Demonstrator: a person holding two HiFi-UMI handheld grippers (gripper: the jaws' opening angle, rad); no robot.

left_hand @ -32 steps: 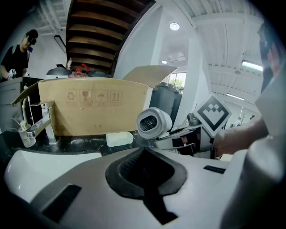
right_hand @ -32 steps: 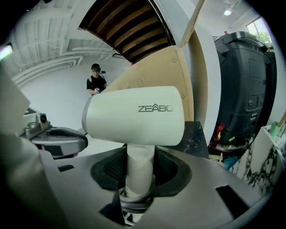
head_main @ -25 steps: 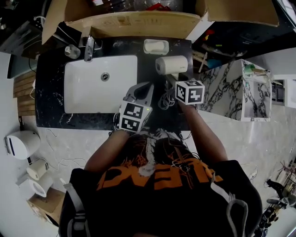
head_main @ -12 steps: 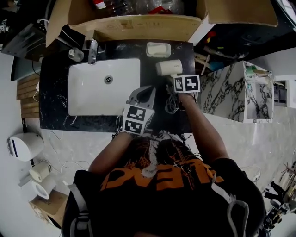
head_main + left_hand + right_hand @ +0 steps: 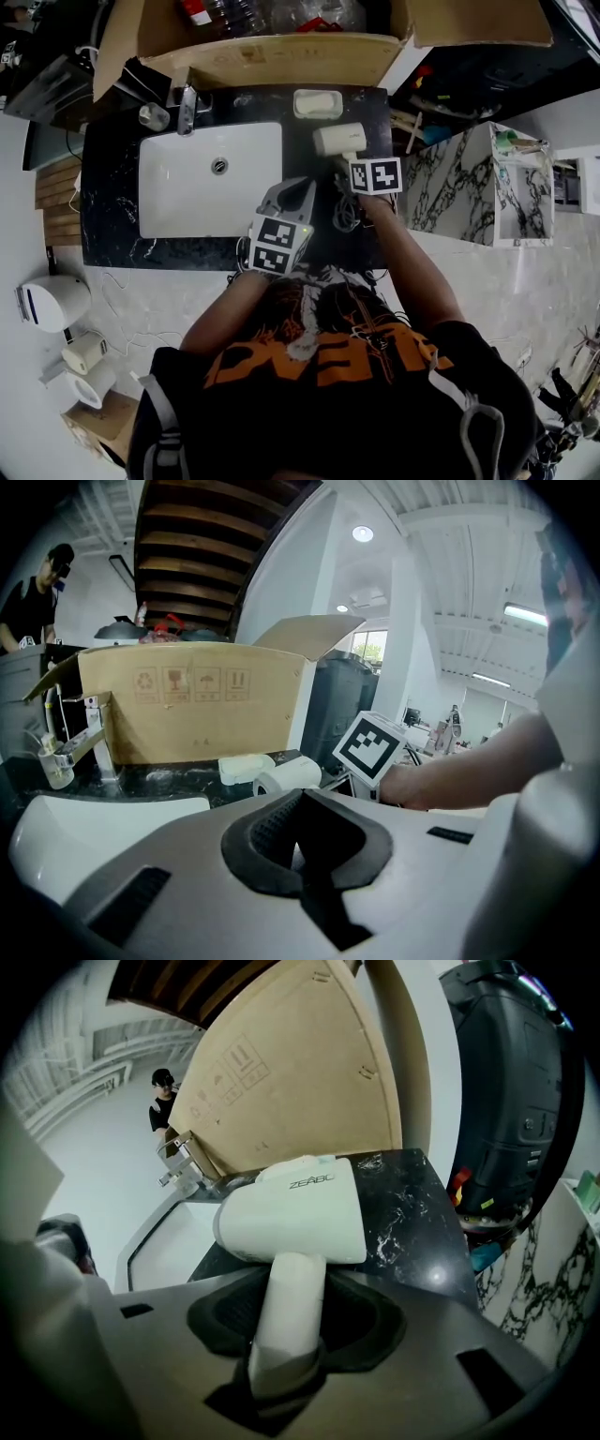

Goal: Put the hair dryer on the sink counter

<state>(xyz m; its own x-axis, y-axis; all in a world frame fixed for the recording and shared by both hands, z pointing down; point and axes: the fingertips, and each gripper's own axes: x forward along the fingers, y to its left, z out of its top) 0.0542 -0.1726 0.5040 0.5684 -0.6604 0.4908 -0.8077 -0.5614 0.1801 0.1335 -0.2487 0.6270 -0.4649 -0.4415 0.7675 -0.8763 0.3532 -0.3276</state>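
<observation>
Both forearms stretch forward side by side, the left tool (image 5: 295, 190) with its jaws together and empty, the right tool (image 5: 352, 169) slightly farther ahead, clamped on the hair dryer (image 5: 339, 139) by its handle.

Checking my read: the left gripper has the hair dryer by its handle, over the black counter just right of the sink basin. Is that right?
Not quite: it is the right gripper that grips the hair dryer by its handle, as the right gripper view shows. The left gripper holds nothing. The rest stands: over the black counter, right of the sink basin.
</observation>
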